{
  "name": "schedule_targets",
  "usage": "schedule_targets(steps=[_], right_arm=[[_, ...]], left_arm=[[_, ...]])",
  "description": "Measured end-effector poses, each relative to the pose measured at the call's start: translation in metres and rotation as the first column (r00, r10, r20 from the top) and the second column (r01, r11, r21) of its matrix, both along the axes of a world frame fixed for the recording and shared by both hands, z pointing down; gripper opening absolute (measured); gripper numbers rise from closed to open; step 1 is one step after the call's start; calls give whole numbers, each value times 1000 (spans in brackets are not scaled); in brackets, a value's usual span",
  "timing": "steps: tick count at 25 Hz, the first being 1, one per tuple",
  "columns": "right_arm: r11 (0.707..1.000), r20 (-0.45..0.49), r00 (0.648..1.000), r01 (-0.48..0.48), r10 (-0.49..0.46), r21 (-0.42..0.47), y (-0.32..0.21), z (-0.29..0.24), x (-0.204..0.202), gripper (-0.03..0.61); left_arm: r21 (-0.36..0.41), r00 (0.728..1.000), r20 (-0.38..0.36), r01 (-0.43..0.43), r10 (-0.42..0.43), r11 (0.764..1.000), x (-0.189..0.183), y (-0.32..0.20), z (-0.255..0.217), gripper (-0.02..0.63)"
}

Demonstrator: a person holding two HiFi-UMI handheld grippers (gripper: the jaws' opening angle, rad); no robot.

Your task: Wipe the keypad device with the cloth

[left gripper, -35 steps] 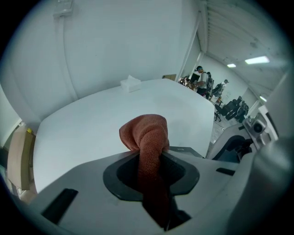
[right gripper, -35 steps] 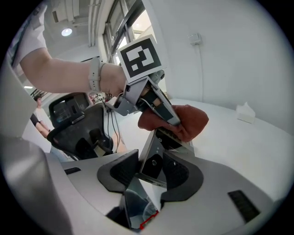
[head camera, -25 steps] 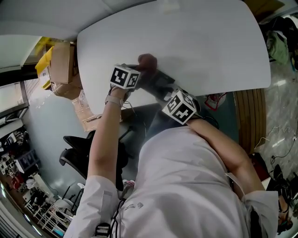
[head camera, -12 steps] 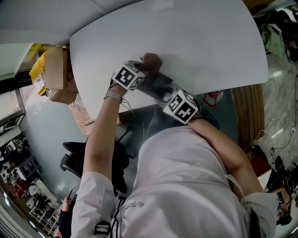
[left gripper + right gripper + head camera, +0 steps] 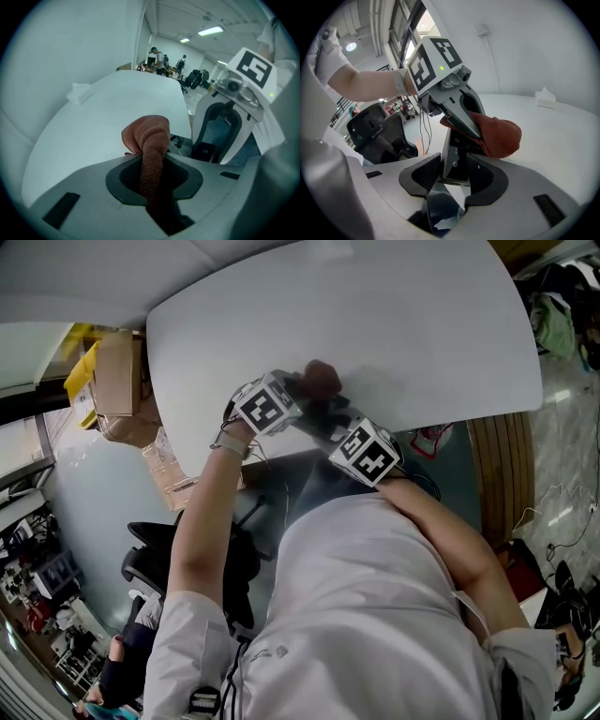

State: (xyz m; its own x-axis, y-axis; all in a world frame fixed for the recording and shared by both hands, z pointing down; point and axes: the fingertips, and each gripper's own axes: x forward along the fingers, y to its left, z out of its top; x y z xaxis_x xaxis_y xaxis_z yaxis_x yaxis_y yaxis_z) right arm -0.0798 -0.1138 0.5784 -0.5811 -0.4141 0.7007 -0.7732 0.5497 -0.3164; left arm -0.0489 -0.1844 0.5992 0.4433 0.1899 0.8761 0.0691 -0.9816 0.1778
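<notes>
shirt (image 5: 375, 615): white, short-sleeved | wristband (image 5: 228, 442): pale | marker cubes (image 5: 269, 407): black-white squares

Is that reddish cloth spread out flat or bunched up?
Bunched up. The cloth is pinched between the left gripper's jaws and bulges past them as a rounded wad, not a flat sheet.

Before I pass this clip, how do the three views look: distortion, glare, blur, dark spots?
Head view: evenly lit and sharp, the table edge bowed by the wide lens. Left gripper view: black fisheye corners, cloth crisp, ceiling lights blown out. Right gripper view: same dark corners, keypad device dark between the jaws, windows overexposed.
</notes>
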Motion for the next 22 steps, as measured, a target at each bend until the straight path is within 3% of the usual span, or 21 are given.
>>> schedule_targets(steps=[4,6,8,14,19,22], right_arm=[[1000,-1,1000,-11,11,8,-3,0,2,173],[1000,1,1000,-15,15,7,-4,1,3,173],[1000,6,1000,-15,15,6,-5,1,2,173],[1000,23,1000,-6,5,13,-6,-1,1,173],[999,47,999,13,-14,31,-5,-2,1,173],[999,119,992,27,-31,38,-4,-4,3,173]], left_arm=[[25,999,28,-45,44,999,-6,14,-11,86],[-20,999,21,-33,34,999,-8,26,-19,86],[-79,1000,-6,9,-10,997,-10,36,-25,86],[-102,986,-43,159,-164,982,-13,45,-32,86],[-68,964,-35,261,-264,963,-13,47,-33,87],[-58,947,-41,316,-319,947,-12,43,-31,87]])
